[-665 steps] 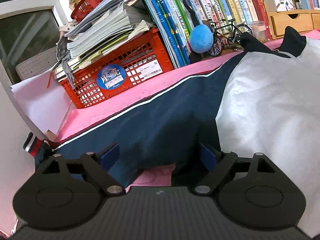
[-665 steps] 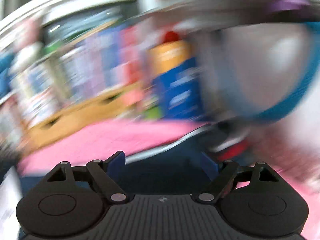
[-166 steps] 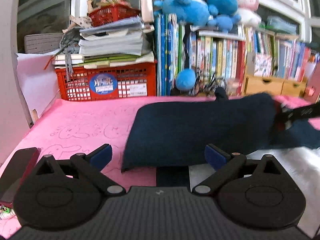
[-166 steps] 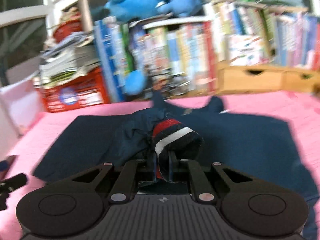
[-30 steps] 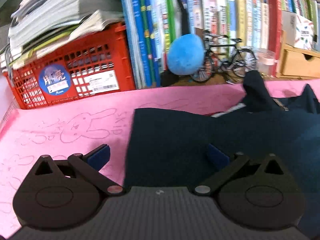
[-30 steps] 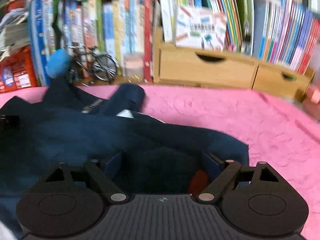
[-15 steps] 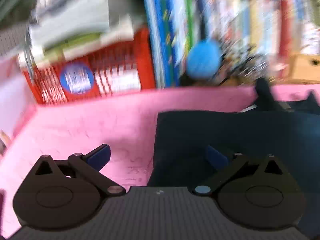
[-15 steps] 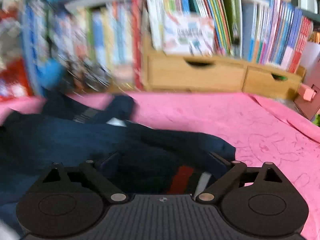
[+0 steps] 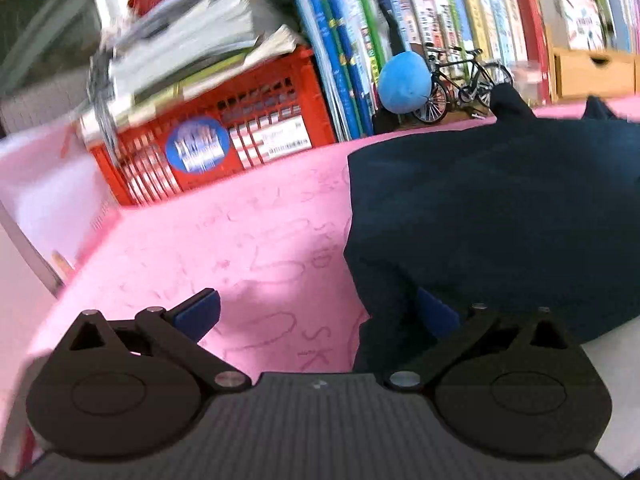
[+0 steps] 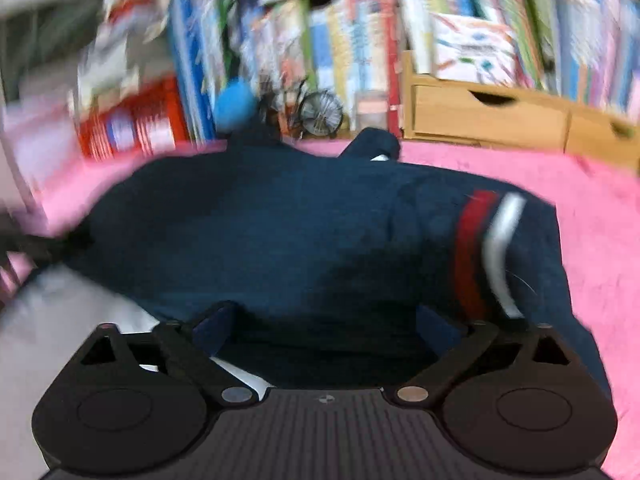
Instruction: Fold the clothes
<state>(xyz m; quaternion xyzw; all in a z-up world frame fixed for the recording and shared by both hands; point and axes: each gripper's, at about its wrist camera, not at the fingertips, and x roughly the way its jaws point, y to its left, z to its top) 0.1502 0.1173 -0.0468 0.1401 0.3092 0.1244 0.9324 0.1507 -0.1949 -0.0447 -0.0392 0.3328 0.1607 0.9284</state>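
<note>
A navy jacket (image 9: 500, 208) lies partly folded on the pink mat (image 9: 248, 236), its white lining showing at the near edge (image 9: 616, 364). In the right wrist view the jacket (image 10: 280, 220) fills the middle, with a red and white striped cuff (image 10: 486, 248) folded onto its right side. My left gripper (image 9: 316, 312) is open and empty at the jacket's left edge, its right finger against the fabric. My right gripper (image 10: 324, 324) is open and empty just above the jacket's near edge.
A red crate (image 9: 224, 136) stacked with papers stands at the back left. A row of books (image 9: 400, 20), a blue plush ball (image 9: 404, 80), a model bicycle (image 9: 460, 80) and wooden drawers (image 10: 488, 116) line the back edge.
My left gripper has moved left and lower along the jacket's left edge. My right gripper has pulled back and left, so more of the jacket and the striped cuff now show.
</note>
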